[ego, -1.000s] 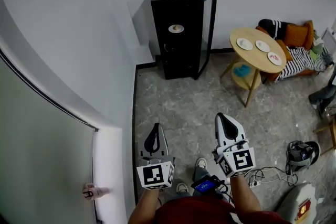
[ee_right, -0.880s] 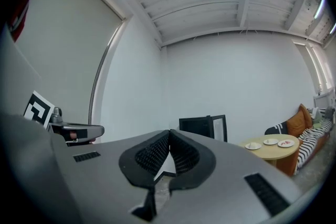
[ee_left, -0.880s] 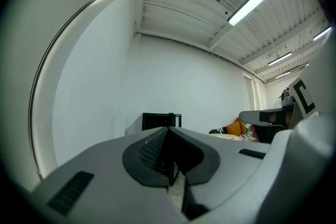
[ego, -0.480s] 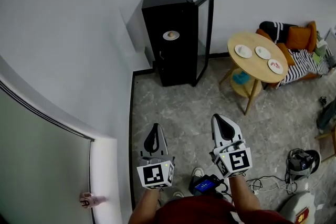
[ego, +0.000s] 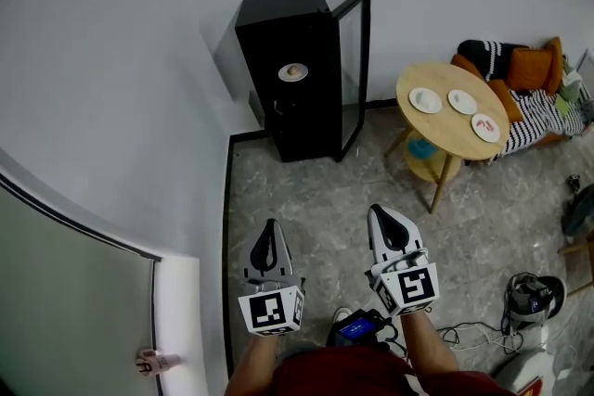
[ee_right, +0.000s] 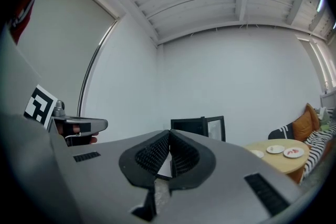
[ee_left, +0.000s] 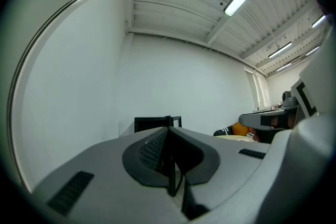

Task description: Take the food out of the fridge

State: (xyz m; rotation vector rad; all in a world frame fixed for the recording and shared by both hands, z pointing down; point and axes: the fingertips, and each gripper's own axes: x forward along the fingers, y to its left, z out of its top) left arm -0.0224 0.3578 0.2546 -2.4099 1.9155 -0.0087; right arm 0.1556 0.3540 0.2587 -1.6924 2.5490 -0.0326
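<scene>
Black fridge (ego: 299, 83) at the floor's far edge is stood open, exposing the food (ego: 292, 71). Left gripper (ego: 270, 227) and right gripper (ego: 379, 214) are held closed and empty, nothing being within reach yet.

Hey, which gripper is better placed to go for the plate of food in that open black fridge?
Left, probably. The left gripper lines up almost straight with the plate in the fridge; the right gripper lines up outside the open door. Both are shut, empty and far off.
</scene>
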